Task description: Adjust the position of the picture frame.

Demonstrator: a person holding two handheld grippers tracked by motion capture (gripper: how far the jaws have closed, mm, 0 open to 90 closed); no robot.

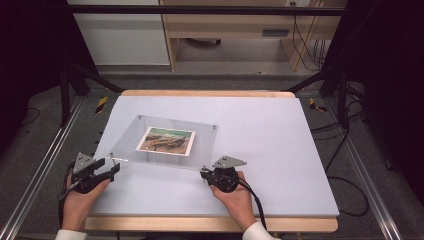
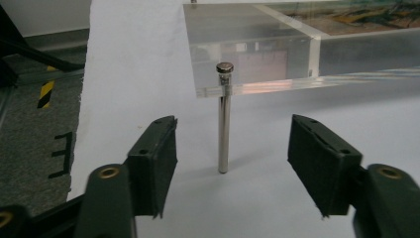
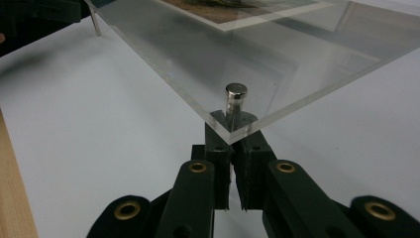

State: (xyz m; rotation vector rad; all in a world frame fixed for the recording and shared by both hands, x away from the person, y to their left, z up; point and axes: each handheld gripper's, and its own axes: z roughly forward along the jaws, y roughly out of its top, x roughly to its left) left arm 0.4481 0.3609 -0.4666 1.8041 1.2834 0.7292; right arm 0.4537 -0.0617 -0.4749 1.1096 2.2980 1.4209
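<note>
A person is working two grippers at the near corners of a clear acrylic frame standing on metal legs on a white table, a picture sandwiched at its centre. The right gripper is clamping its jaws tight on the near right leg under the panel's corner, and a sideways tug there could tilt or slide the whole frame. The left gripper is waiting with jaws wide apart, the near left leg standing upright just ahead, between them.
</note>
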